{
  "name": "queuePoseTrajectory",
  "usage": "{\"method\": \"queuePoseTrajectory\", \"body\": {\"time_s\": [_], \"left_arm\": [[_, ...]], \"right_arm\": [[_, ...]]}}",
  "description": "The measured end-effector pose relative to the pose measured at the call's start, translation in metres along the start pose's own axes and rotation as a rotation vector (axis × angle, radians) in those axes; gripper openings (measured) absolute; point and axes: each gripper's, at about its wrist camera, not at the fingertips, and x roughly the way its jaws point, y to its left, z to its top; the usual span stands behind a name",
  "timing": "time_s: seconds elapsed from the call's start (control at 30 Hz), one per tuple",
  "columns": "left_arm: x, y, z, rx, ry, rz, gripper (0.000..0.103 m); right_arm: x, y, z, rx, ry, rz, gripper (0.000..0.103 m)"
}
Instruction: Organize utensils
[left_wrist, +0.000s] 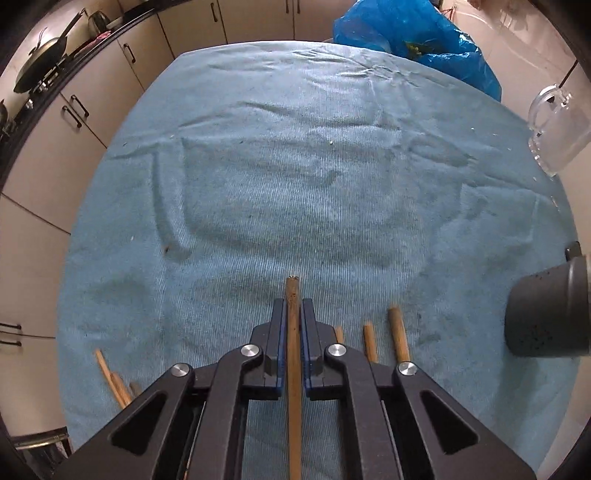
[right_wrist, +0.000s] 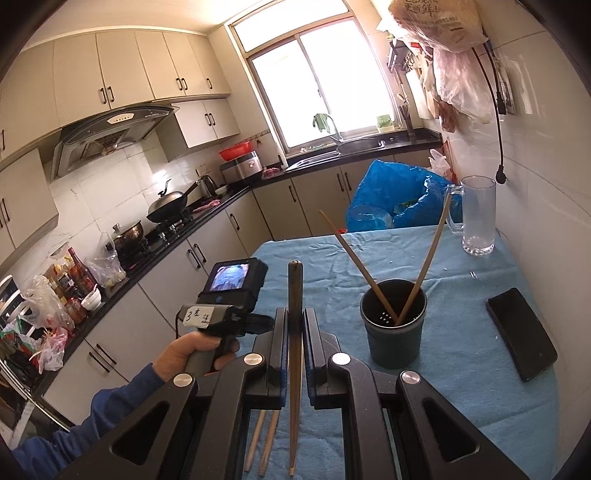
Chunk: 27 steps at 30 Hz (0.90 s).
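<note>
My left gripper (left_wrist: 293, 308) is shut on a wooden chopstick (left_wrist: 293, 332) low over the blue cloth. Several loose chopsticks (left_wrist: 399, 334) lie on the cloth beside and under it. My right gripper (right_wrist: 295, 317) is shut on a darker chopstick (right_wrist: 295, 291), held upright-ish above the cloth. The dark utensil cup (right_wrist: 393, 325) stands just right of it with two chopsticks (right_wrist: 354, 260) leaning inside; the cup also shows at the right edge of the left wrist view (left_wrist: 550, 310). Two more chopsticks (right_wrist: 264, 441) lie below the right gripper.
A blue cloth (left_wrist: 295, 166) covers the table. A clear glass mug (right_wrist: 476, 216) stands at the back right by the wall, a black phone (right_wrist: 521, 332) lies right of the cup, and a blue plastic bag (right_wrist: 399, 199) sits at the far edge. Kitchen counter and cabinets run along the left.
</note>
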Motion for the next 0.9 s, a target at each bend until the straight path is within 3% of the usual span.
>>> {"method": "queuePoseTrajectory", "body": {"time_s": [0.13, 0.4, 0.5, 0.9], "left_arm": [[-0.046, 0.006, -0.022, -0.002, -0.105, -0.045, 0.007], [-0.179, 0.01, -0.07, 0.019, -0.378, -0.12, 0.007], [-0.21, 0.01, -0.08, 0.033, -0.442, -0.112, 0.007], [-0.261, -0.008, -0.083, 0.068, -0.525, -0.137, 0.007]], "right_arm": [[-0.001, 0.002, 0.001, -0.001, -0.003, 0.002, 0.008], [-0.012, 0.007, 0.005, -0.007, -0.042, 0.003, 0.008], [-0.018, 0.008, 0.007, -0.007, -0.056, 0.002, 0.008], [-0.038, 0.002, 0.017, -0.023, -0.116, -0.045, 0.008]]}}
